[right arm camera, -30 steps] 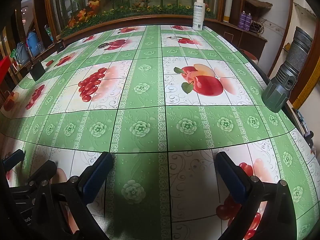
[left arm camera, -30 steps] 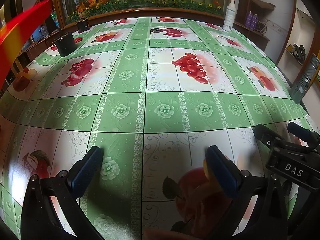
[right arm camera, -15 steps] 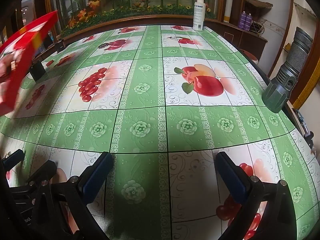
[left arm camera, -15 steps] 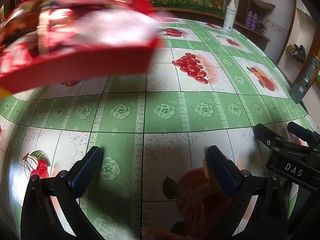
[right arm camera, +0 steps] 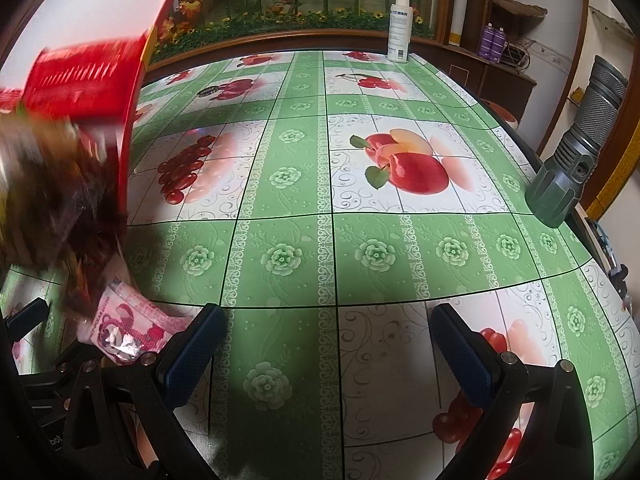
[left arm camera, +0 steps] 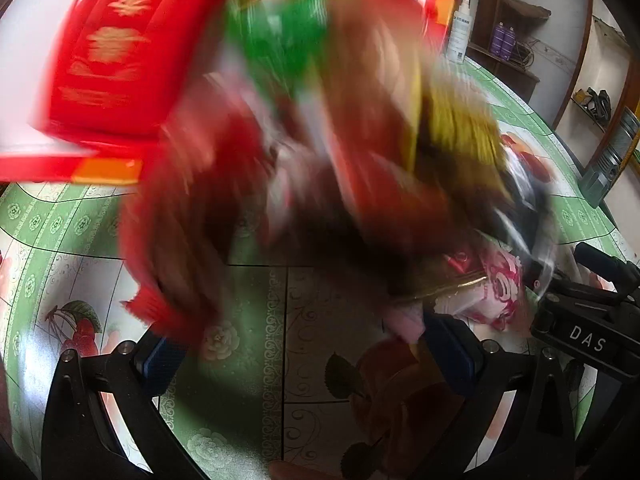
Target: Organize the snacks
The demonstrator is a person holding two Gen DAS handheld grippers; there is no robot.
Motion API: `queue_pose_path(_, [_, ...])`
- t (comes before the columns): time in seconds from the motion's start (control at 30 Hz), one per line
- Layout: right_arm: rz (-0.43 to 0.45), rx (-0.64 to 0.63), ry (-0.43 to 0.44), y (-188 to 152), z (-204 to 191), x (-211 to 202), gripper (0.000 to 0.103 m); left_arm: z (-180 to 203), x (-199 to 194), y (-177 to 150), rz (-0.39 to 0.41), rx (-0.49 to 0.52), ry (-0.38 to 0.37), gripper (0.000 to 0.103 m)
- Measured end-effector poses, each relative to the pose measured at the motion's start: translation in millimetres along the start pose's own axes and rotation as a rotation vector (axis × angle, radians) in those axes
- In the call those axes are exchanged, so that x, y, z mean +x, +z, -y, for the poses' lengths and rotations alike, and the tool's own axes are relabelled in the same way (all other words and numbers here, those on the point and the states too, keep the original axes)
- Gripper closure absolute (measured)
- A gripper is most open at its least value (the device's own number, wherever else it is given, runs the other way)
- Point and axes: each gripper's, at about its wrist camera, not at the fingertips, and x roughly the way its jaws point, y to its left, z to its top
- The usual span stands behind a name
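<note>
A red box with gold lettering is tipped over above the table, and several snack packets tumble out of it, blurred by motion. One pink packet lies on the tablecloth beside my left gripper, which stands open with nothing between its fingers. In the right wrist view the red box and the falling packets show at the far left, with the pink packet on the cloth. My right gripper is open and empty, to the right of the pile.
The table carries a green and white fruit-print cloth. A white spray bottle stands at the far edge, and a dark grey flashlight stands at the right edge. A planter with flowers lines the back.
The red box came in from the left, tipped over above the table, and snack packets now spill out in front of my left gripper. Both grippers have stayed still and open.
</note>
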Motion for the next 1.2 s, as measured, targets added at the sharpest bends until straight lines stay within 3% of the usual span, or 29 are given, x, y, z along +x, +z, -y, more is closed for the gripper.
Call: queue_pose_path(1.2, [0.0,-0.005,0.004,1.2,-1.3,1.6,0.0,0.2,-1.6,-1.6,-0.002,-0.008,0.006,0.0])
